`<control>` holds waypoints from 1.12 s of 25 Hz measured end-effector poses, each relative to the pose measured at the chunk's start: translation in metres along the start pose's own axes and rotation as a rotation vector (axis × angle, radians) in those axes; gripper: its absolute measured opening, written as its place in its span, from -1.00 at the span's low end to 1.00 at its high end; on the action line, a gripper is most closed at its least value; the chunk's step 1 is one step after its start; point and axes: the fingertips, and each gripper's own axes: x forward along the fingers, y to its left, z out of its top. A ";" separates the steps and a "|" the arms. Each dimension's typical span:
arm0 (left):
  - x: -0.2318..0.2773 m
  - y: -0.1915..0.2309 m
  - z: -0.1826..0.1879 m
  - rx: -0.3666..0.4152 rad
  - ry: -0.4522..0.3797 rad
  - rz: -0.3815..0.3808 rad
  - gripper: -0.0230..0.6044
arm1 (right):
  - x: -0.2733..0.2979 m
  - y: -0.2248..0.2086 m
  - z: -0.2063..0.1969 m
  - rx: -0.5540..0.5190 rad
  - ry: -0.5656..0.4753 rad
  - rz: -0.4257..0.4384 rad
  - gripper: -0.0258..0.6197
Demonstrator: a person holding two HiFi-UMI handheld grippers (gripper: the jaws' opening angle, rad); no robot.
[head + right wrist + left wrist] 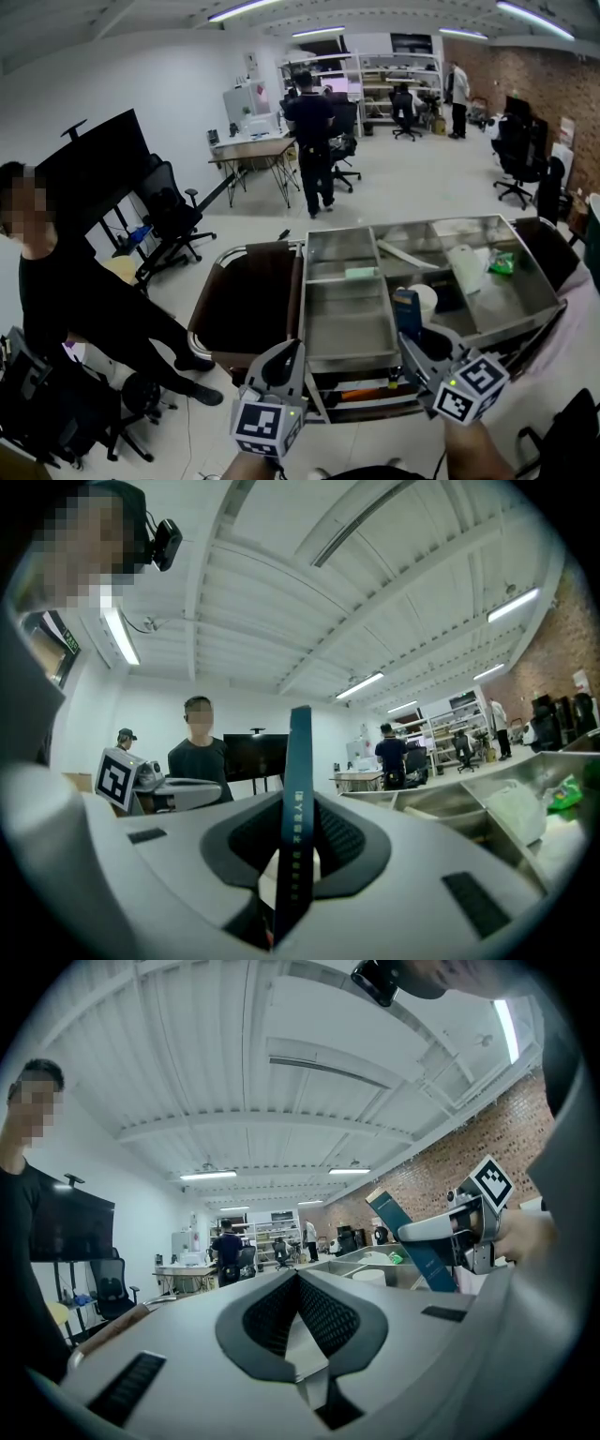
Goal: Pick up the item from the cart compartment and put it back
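Observation:
The steel cart point(349, 326) stands in front of me, divided into several compartments. My right gripper point(413, 339) hangs over its near middle part, shut on a thin dark blue box point(406, 313) that stands upright between the jaws. In the right gripper view the blue box point(298, 799) shows edge-on, clamped between the pads. The left gripper view shows the same box point(413, 1237) tilted, in the right gripper point(441, 1233). My left gripper point(288, 351) hovers at the cart's near left edge, jaws together and empty.
The cart holds a white roll point(427, 300), a white bag point(466, 267), a green packet point(502, 262) and a pale small box point(361, 273). A brown side shelf point(246, 302) hangs at its left. A person in black point(56, 291) stands at left; another person point(311, 141) stands beyond.

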 end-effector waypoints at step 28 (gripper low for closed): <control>0.003 -0.004 0.003 0.005 -0.008 -0.014 -0.93 | 0.001 0.006 0.001 -0.007 0.026 0.028 -0.64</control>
